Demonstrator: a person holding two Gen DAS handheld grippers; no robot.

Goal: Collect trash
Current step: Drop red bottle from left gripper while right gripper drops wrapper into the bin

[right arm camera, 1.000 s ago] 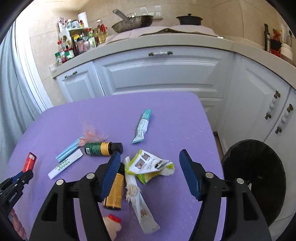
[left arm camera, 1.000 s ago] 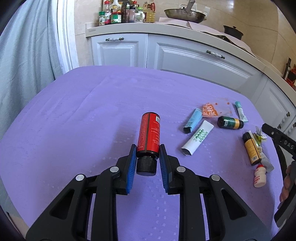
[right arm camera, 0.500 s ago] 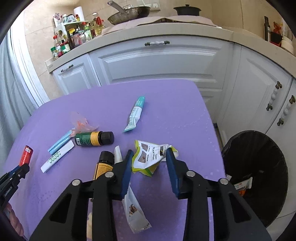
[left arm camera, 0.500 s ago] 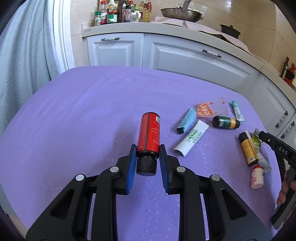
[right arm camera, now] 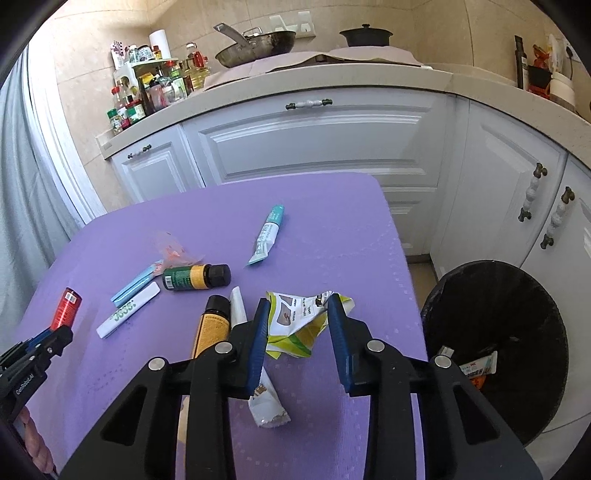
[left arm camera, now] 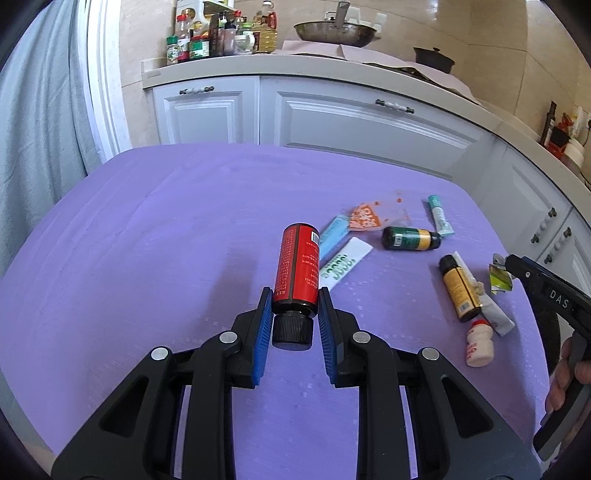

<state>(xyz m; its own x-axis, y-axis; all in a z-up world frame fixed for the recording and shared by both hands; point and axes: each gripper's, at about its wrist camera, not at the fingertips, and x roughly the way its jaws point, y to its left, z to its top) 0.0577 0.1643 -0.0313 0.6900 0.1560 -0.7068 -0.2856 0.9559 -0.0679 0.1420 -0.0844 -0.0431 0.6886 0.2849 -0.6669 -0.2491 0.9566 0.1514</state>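
Left gripper [left arm camera: 295,301], right gripper [right arm camera: 298,314]: black frames, blue pads, silver screws.

White cabinets [right arm camera: 314,144], beige tiled wall [left arm camera: 491,33], grey curtain [left arm camera: 33,122], daylight

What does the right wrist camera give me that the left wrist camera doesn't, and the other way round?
Only the right wrist view shows the black trash bin beside the table, with a few scraps already inside, and the right gripper closed on the crumpled green-and-white wrapper.

Only the left wrist view shows the small white bottle and a close look at the left gripper clamping the red bottle near its black cap.

Both show the purple table, the green bottle, the yellow bottle and the teal tube.
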